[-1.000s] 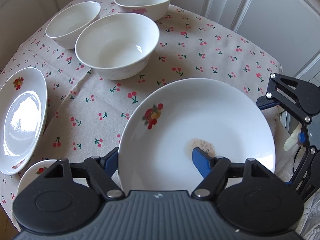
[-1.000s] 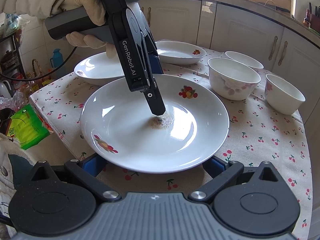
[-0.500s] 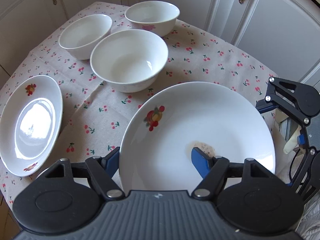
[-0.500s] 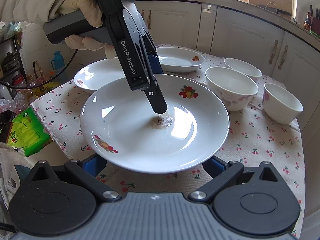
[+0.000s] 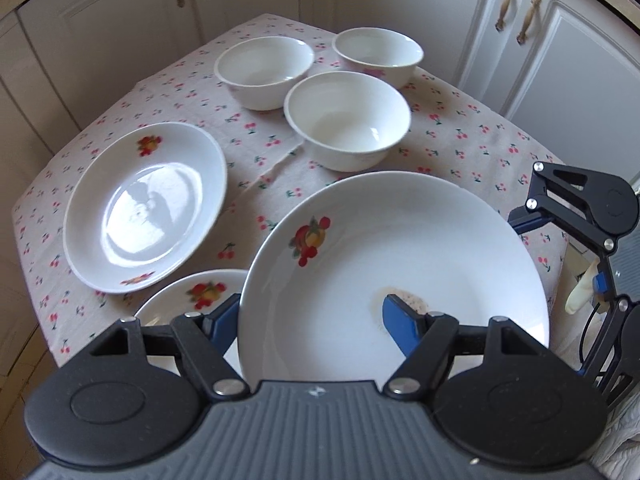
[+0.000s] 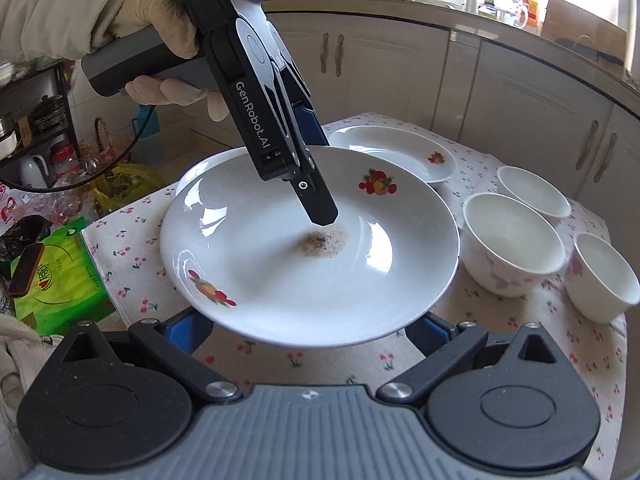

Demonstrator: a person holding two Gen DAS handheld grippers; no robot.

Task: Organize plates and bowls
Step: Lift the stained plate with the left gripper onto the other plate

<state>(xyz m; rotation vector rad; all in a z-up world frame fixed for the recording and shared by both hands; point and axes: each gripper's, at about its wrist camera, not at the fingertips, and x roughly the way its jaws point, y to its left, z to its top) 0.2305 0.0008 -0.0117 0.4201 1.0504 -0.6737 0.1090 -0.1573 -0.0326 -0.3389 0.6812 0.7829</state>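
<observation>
A small table draped in a beige cloth printed with red cherries (image 5: 452, 136) stands against cream kitchen cabinets (image 6: 516, 92) and carries all the crockery. The largest item, a white round ceramic plate with fruit decals and a brown speckled stain at its centre (image 6: 280, 264), is raised clear of the cloth, near level. The left gripper (image 5: 316, 312) holds it at the rim: one blue-padded finger lies on the plate's upper face beside the stain, the other sits beneath the rim, so the jaws are pinching the plate's edge. A gloved hand (image 6: 160, 40) grips that tool's handle. The right gripper (image 6: 308, 332) has its blue-tipped fingers spread wide, one under each side of the plate's near edge; contact with the underside cannot be confirmed. A second white fruit-decal plate (image 5: 144, 208) rests flat on the cloth to the left in the left wrist view, and a third plate of the same pattern (image 5: 192, 296) lies partly hidden beneath the lifted one. Three white ceramic bowls sit grouped at the far end of the table: the nearest bowl (image 5: 348, 120), a left-rear bowl (image 5: 264, 68) and a right-rear bowl (image 5: 378, 54), each upright and close to its neighbours. A green packet (image 6: 56, 276) lies off the table edge.
</observation>
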